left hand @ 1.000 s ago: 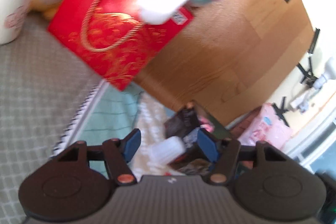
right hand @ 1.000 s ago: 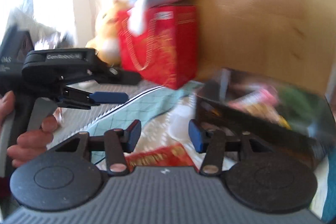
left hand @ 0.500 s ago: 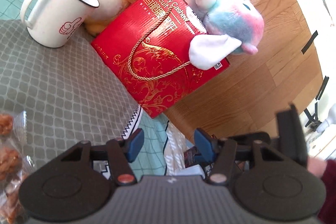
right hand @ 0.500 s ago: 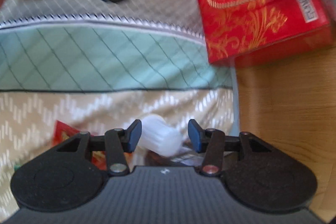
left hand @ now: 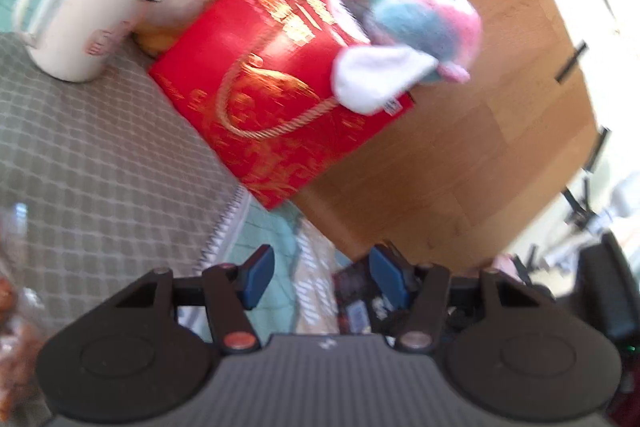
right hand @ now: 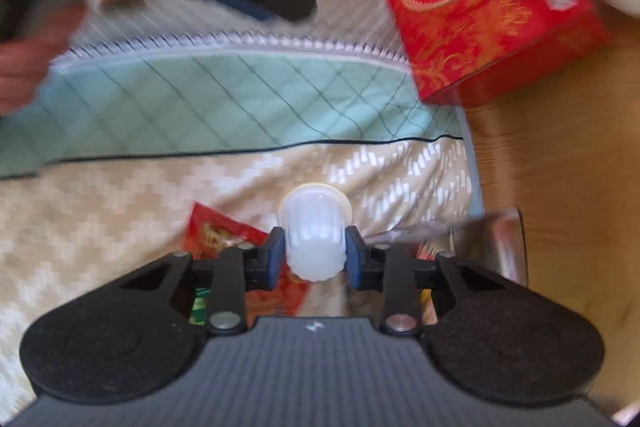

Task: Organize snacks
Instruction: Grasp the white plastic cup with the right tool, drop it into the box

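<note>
White ribbed jelly cup [right hand: 316,239] sits between the closing right tongs [right hand: 314,258], pads touching it; left tongs [left hand: 322,277] hang open, empty, near the red gift box [left hand: 276,95].

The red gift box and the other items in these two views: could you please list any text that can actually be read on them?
None can be read; every view is motion-blurred.
red gift box: gold lettering, blurred; white sticker, illegible.
white mug: red print, too blurred.
red snack packet: gold marks, unreadable.
white jelly cup, between the closing right gripper's jaws: no text visible.
</note>
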